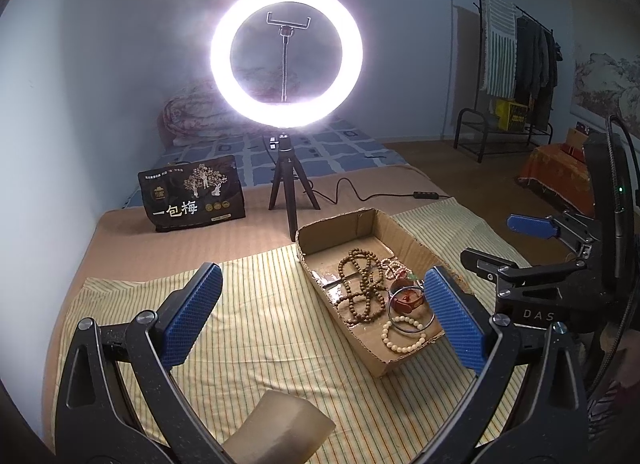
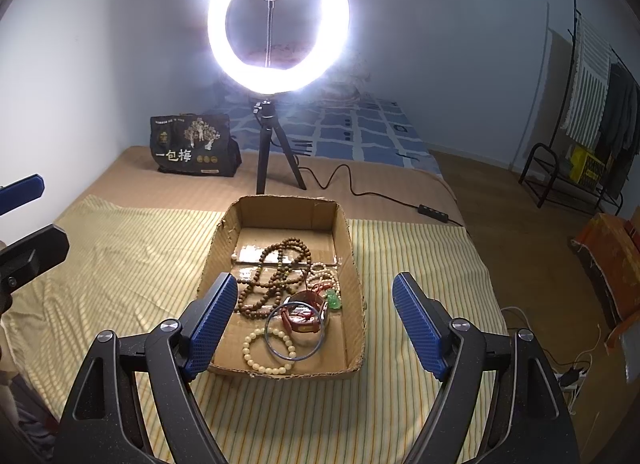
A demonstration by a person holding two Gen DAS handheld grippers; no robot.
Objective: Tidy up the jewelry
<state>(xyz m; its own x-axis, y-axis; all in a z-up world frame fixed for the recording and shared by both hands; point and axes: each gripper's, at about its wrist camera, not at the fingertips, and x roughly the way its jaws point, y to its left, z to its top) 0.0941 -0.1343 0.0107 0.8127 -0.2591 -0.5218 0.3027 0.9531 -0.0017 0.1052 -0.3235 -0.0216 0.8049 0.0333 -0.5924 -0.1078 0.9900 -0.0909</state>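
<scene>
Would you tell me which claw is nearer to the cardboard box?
Right. The right claw hangs open over the cardboard box's near end; the left claw, also open, straddles its left edge.

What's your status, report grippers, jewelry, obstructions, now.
Left gripper open, empty; right gripper open, empty. Jewelry heaped in cardboard box: brown bead strand, cream bracelet, metal bangle. Nothing blocking.

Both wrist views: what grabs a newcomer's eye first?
The glowing ring light on its tripod, standing at the far side of the bed, dominates both views. Below it, a shallow cardboard box sits on the striped cloth, holding a tangle of brown bead strands, a cream bead bracelet and a metal bangle. A dark printed bag stands left of the tripod.
</scene>
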